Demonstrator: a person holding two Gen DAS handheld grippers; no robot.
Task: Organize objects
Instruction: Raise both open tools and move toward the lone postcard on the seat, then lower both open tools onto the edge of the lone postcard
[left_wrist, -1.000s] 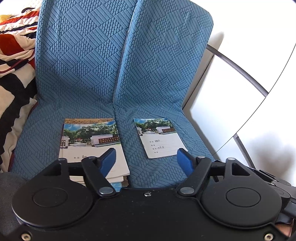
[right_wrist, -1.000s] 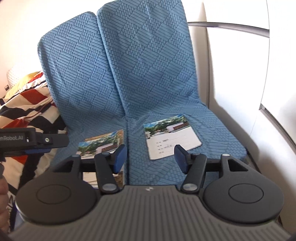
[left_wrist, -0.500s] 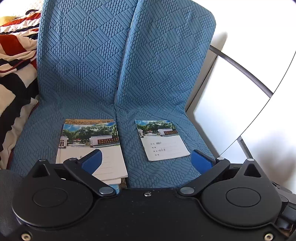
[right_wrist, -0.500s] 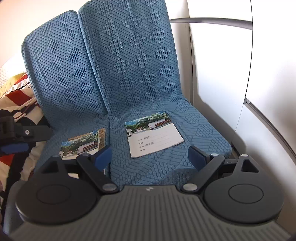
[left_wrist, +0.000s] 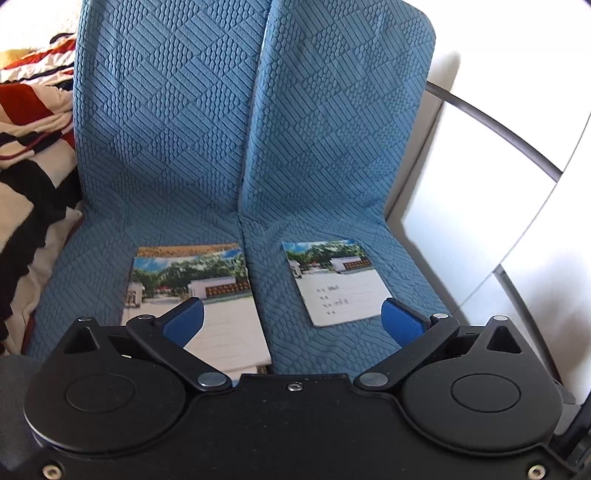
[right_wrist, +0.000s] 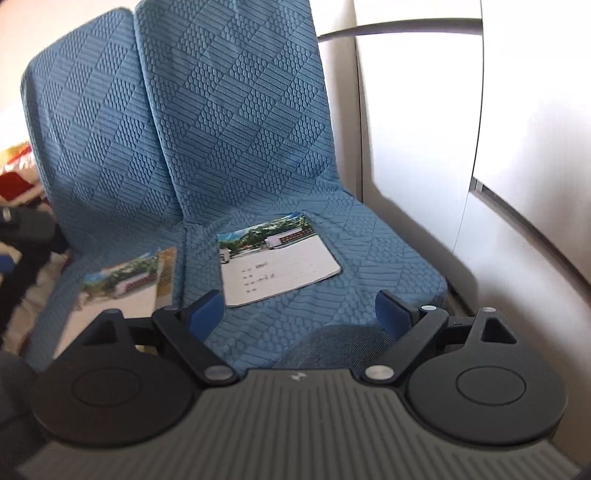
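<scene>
Both the left gripper (left_wrist: 291, 319) and right gripper (right_wrist: 300, 308) have just been spread apart, empty. 1 thin, floppy notebook (right_wrist: 275, 262) lies flat just ahead of the right gripper; its near edge is judged the best hold.

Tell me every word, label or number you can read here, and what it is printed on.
No text here can be read with confidence.
Single notebook on the right seat cushion: a few short handwritten lines on its cover, too small to read.
Stack of notebooks on the left seat cushion: a red sign in the cover photo, blurred.
Right hand-held gripper: a small pale mark on the grey body, not legible.
</scene>
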